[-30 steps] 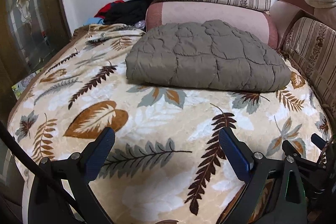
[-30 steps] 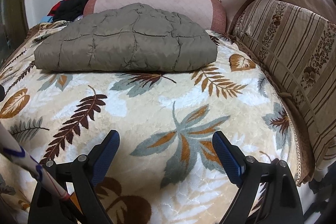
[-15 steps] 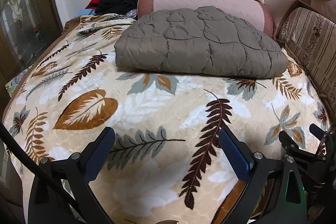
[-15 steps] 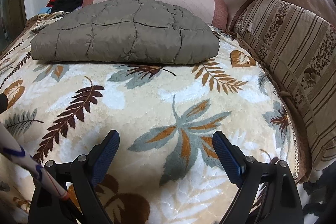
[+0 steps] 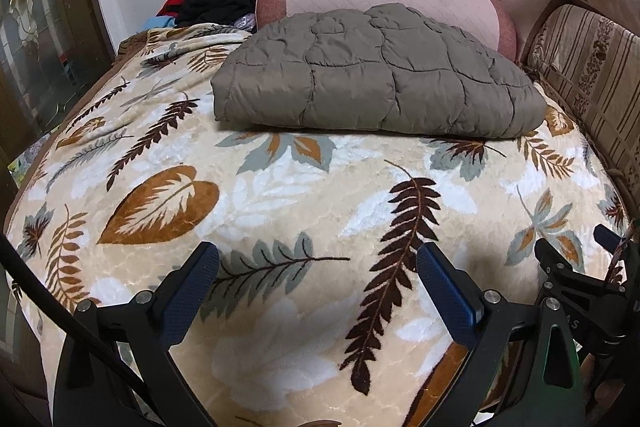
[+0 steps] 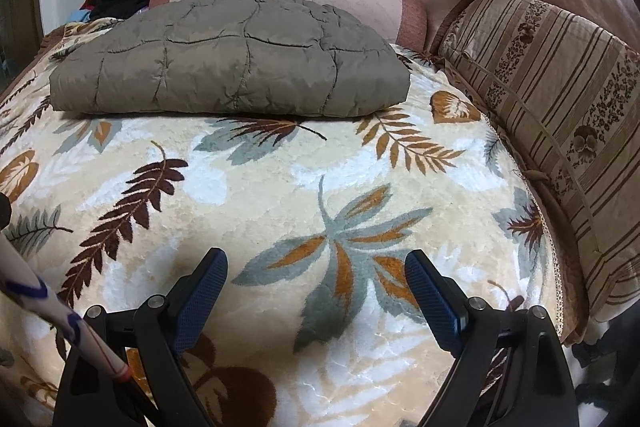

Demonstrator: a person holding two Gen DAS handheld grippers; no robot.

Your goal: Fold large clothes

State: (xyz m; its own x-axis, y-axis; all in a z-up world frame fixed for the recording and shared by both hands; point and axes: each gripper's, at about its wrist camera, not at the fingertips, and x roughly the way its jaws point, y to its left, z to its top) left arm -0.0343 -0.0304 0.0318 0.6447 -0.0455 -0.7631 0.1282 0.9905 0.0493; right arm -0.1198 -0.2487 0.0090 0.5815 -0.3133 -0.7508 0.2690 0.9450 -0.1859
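Well apart: folded coat (image 5: 376, 75), left gripper (image 5: 318, 267).

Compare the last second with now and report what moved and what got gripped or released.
Both wrist views have closed in on the folded olive-grey quilted jacket, which now looks larger and nearer. The left gripper and right gripper stay wide open and empty; nothing was gripped or released. The jacket lies as before, folded on the leaf-patterned cream blanket against the pink bolster cushion.
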